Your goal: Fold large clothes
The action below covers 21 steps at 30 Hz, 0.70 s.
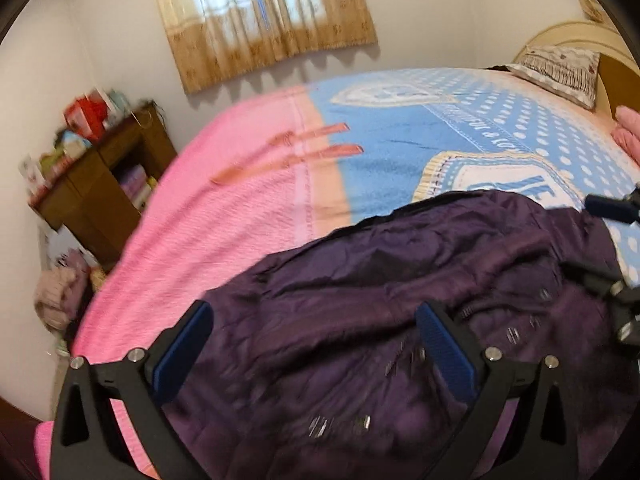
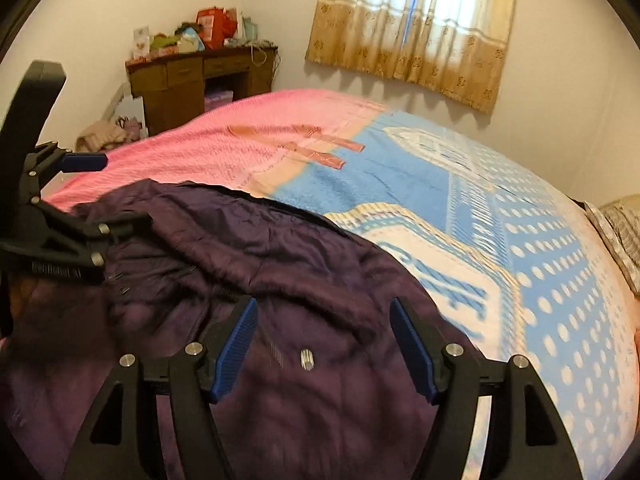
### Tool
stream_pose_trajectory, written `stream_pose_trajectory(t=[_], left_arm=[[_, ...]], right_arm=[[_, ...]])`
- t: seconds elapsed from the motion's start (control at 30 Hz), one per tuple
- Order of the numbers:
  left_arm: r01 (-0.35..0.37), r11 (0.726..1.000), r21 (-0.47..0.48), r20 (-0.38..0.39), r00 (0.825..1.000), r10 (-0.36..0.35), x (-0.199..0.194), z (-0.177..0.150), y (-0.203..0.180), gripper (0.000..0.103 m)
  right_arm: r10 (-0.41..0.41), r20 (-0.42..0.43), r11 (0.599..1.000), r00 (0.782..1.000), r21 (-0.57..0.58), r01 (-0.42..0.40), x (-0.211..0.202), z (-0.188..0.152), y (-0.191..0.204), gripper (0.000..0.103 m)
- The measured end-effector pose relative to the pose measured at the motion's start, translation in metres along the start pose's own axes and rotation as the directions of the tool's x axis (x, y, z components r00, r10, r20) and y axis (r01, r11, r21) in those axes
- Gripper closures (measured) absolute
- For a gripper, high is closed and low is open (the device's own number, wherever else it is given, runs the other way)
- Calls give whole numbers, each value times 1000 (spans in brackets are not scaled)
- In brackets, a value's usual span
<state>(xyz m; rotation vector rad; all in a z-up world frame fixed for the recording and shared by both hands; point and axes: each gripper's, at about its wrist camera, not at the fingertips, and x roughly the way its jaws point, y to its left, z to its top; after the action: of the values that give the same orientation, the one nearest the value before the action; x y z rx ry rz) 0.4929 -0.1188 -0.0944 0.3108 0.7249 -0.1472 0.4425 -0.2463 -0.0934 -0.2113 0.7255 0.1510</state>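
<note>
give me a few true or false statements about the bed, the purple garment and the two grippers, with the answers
1. The purple garment lies on the bed. True.
2. The right gripper is clamped on a fold of the garment. False: its blue pads stand apart with no cloth pinched between them.
3. The left gripper is open. True.
4. The blanket is plain green. False: it is pink at one end and blue with white dots at the other.
5. A curtain hangs over the window on the far wall. True.
6. The wooden desk has a bare top. False: boxes and cards are piled on it.
</note>
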Motion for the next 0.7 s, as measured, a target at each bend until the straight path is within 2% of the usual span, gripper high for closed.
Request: stream_pose_trajectory(t=[0.07,0.17,0.2,0.3,0.33,0.47,0.53,0.6,0.7], left_arm=[[4,1000,-7,12,1000,-4,-25,-10,4,0],[81,994,-71,22,997,-79,-73,-51,21,0],[125,988,-92,19,992,-124,-92,-77,29,0],[181,974,-135,-17,983,-185,-120,-138,42,0],[194,967,-165,-39,978,-203,-128,-163,47,0],[238,915,-325,-88,956,-279,-153,-246,65,0],[229,905,-358,-101,954,-281,-166,-274,68,1],[237,897,-373,-81,955,-286,-177,-297,68,1],[283,870,-405,-54,942,-331,-184,-311,67,1]], right_arm=[[38,12,998,999,45,-38,-32,-19,-9,34],[92,4,991,996,95,-92,-84,-63,-14,29],[101,0,990,995,103,-101,-102,-85,-14,29],[137,-31,984,990,121,-132,-135,-133,-11,28],[164,-69,978,984,142,-153,-149,-157,-9,28],[265,-130,947,956,224,-232,-187,-219,-7,28],[278,-165,938,946,260,-230,-203,-247,-3,28],[294,-166,923,941,305,-235,-216,-271,0,28],[278,-127,916,952,335,-222,-228,-291,2,28]])
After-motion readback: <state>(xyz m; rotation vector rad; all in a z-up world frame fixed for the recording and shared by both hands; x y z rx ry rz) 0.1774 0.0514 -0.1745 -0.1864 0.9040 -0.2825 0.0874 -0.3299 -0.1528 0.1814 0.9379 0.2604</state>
